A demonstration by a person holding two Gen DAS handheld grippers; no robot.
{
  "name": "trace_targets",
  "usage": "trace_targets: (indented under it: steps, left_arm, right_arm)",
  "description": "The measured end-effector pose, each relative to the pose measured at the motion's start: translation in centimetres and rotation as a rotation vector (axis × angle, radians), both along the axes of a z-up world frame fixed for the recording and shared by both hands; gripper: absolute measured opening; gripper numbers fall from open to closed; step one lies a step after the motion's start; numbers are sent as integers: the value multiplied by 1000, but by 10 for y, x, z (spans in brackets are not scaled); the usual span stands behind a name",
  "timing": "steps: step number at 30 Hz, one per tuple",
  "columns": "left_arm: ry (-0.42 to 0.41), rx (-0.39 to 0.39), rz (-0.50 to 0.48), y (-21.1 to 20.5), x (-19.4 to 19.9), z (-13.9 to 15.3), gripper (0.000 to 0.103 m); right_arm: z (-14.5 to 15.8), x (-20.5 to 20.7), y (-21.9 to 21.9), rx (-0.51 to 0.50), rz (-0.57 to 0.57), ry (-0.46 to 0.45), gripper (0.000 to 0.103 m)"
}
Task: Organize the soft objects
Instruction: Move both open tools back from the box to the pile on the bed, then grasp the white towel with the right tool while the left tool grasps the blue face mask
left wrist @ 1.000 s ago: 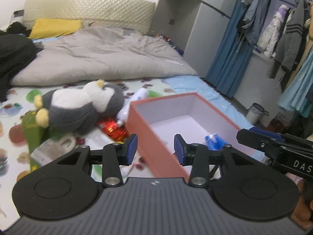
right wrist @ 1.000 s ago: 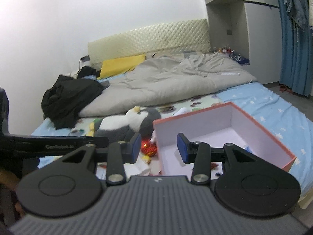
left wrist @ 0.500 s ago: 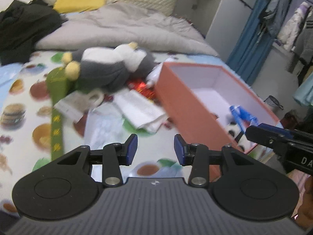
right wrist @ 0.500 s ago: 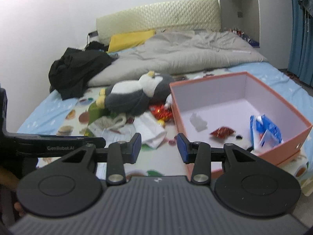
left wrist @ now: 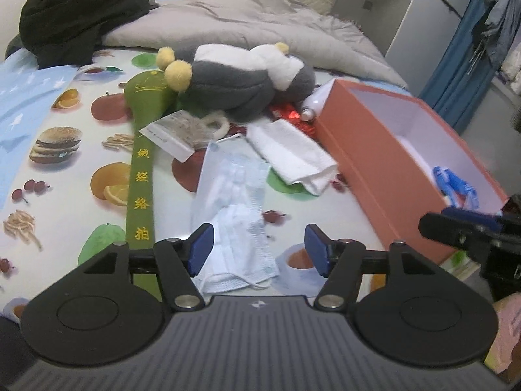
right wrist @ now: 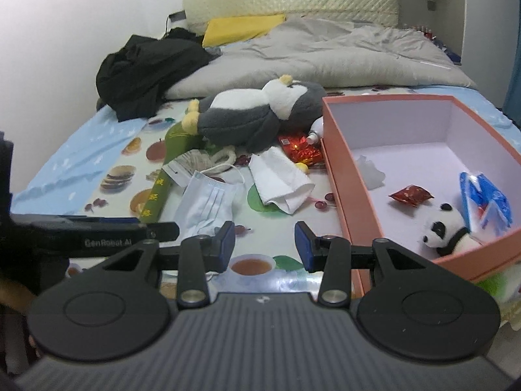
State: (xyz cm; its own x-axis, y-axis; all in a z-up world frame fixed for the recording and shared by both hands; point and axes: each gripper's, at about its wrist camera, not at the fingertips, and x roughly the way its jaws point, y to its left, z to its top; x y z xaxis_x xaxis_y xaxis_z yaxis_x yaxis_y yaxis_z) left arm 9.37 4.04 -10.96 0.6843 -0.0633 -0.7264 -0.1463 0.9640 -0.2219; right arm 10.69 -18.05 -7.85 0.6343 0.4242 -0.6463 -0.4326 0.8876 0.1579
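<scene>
Two masks (left wrist: 234, 195) (towel (left wrist: 293, 154) beside) before box (left wrist: 374, 159).

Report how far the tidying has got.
Done: a panda, blue packet and red packet lie in the box. In hand: nothing; both tools are open, the left tool hovering over the mask. Left on the bed: mask, towel, penguin, green paddle.

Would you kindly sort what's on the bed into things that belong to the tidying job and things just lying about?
Job: face mask, penguin plush, white cloth, orange box.
Lying about: grey duvet, black clothes, yellow pillow.
</scene>
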Motion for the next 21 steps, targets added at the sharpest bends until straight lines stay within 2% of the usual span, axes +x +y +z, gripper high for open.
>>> trace_targets:
  steps: [1, 4, 5, 13, 21]
  left_arm:
    - [5, 3, 0, 1, 4, -5, 69]
    - [28, -17, 12, 6, 16, -22, 77]
    - [31, -20, 11, 7, 20, -27, 77]
    - [83, -16, 38, 21, 49, -66, 77]
    - [99, -37, 23, 26, 71, -84, 77]
  right_arm:
    - [-3, 6, 3, -4, 9, 7, 44]
    - [-15, 24, 14, -14, 27, 27, 63]
    - [-19, 29, 17, -18, 28, 32, 64]
    - [-38, 79, 44, -61, 45, 32, 64]
    - [-61, 127, 75, -150, 59, 20, 63]
